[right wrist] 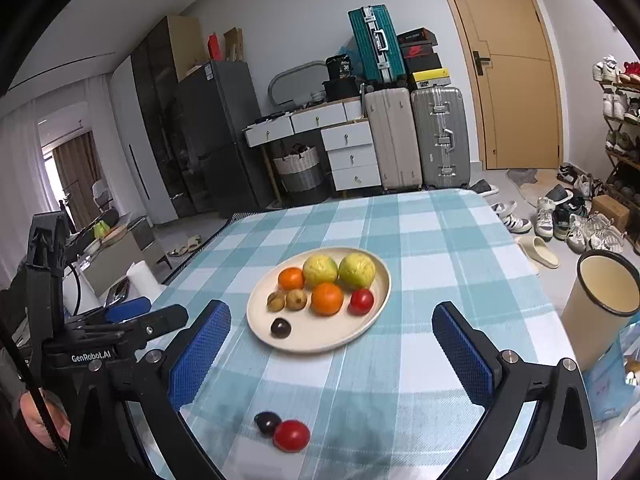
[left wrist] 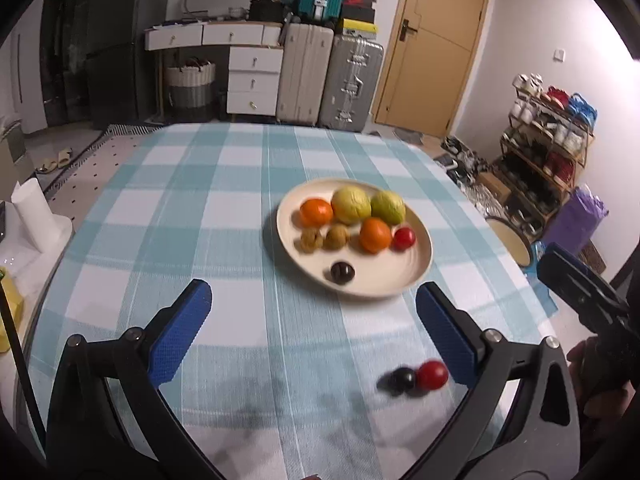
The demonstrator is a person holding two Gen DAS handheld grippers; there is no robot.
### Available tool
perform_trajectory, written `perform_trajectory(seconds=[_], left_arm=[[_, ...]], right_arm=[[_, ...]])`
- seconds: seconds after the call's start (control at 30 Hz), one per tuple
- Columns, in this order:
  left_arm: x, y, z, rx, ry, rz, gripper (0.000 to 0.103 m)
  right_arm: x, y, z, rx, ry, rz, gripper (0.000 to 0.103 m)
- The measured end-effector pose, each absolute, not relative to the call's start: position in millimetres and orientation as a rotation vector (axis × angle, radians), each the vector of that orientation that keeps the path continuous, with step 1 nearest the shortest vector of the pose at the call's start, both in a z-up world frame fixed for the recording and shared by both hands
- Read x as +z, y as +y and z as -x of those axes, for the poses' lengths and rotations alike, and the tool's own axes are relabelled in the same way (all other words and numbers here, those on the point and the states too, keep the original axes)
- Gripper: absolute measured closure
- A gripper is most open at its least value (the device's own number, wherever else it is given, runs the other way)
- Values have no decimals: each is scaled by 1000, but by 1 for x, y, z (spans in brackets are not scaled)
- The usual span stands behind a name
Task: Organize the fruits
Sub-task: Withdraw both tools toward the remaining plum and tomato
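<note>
The left gripper (left wrist: 314,320) hangs with jaws spread wide and empty above bare checked tablecloth (left wrist: 224,216). A dark plum (right wrist: 267,422) touches a red tomato (right wrist: 291,435) near the table's near edge. Beyond, the cream plate (right wrist: 376,312) holds the other fruits. The right gripper (right wrist: 331,344) gapes empty too.

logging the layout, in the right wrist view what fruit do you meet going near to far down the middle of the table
red tomato and dark plum on the cloth → dark plum on the plate → orange → two yellow-green fruits at the plate's far edge
</note>
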State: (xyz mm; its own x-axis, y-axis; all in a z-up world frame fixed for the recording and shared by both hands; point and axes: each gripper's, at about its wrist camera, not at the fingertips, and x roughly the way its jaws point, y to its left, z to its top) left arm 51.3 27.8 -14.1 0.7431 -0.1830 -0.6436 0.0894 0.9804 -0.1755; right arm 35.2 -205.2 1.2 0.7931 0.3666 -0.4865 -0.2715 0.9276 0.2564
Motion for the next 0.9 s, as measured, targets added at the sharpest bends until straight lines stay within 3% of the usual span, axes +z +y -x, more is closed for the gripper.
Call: perform_trajectory(seconds=[0.7,0.9], left_arm=[[-98,19,-36,-221,918,158,1],[-102,20,-34,-219,926,170,1]], right_arm=[[-83,-185,-28,499,801,-187,1],[-89,-173,-30,522,840,-143,15]])
